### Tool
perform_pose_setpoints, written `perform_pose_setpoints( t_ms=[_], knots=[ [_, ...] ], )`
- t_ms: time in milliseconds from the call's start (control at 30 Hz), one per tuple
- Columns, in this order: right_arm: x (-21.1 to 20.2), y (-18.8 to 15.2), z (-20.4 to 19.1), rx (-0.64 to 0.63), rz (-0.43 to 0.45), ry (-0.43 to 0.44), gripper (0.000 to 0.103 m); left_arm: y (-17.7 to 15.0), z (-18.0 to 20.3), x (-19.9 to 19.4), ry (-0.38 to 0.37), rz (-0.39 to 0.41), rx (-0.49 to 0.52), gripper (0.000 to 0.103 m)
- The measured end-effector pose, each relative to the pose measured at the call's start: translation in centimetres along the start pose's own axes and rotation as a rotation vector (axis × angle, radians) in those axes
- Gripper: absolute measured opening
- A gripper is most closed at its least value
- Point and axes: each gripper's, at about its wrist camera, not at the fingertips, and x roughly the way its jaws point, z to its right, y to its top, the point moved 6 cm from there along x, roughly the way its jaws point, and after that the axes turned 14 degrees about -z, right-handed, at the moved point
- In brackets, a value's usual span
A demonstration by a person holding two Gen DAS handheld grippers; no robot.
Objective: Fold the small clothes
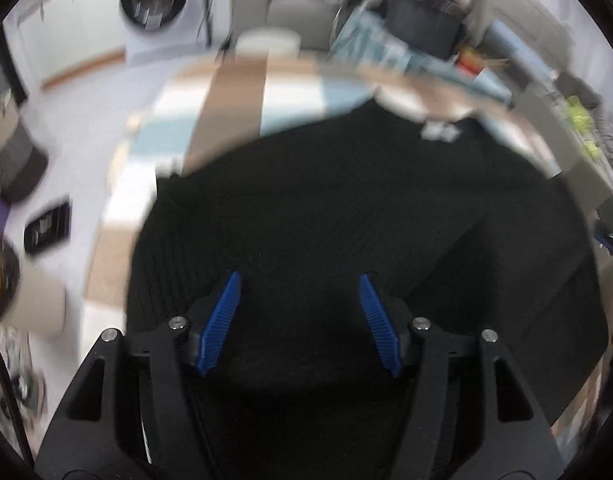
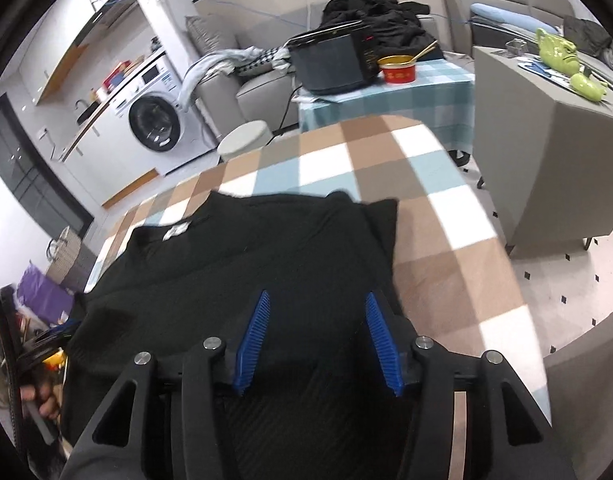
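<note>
A checked cloth (image 2: 434,216) in brown, white and pale blue covers the table, and behind it stand a washing machine (image 2: 154,120) and a grey sofa (image 2: 242,68). On the cloth lies a black garment (image 2: 242,264), spread flat, with a small white label (image 2: 175,232) near its collar. The left gripper (image 1: 300,320) is above the dark fabric, its blue pads (image 1: 222,320) apart and holding nothing. The right gripper (image 2: 318,344) is over the garment's near edge, its jaws also apart, nothing between them.
</note>
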Motion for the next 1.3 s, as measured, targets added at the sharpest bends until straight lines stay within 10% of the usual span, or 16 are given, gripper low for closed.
perform_pose_setpoints(
  t_ms=[367,433,500,567,1300],
  knots=[
    [-0.9,-1.9,-0.7,-0.031,-0.002,0.03,0.056,-3.8,0.6,-0.5,0.082,0.032,0.01,0.059],
    [-0.7,-1.9,-0.7,-0.033,-0.005,0.033,0.056,-4.3,1.0,-0.6,0.085,0.064,0.028,0.045],
    [-0.6,-2.0,-0.7,-0.024,-0.01,0.039,0.056,-4.7,1.4,-0.8,0.083,0.09,0.055,0.009],
    [-0.4,-2.2,-0.6,-0.02,-0.015,0.04,0.056,-5.0,1.6,-0.9,0.086,0.111,0.058,0.002],
    [-0.2,-2.2,-1.0,-0.031,-0.032,0.022,0.056,-1.0,-2.5,-9.3,-0.101,0.352,-0.095,0.0]
  ],
)
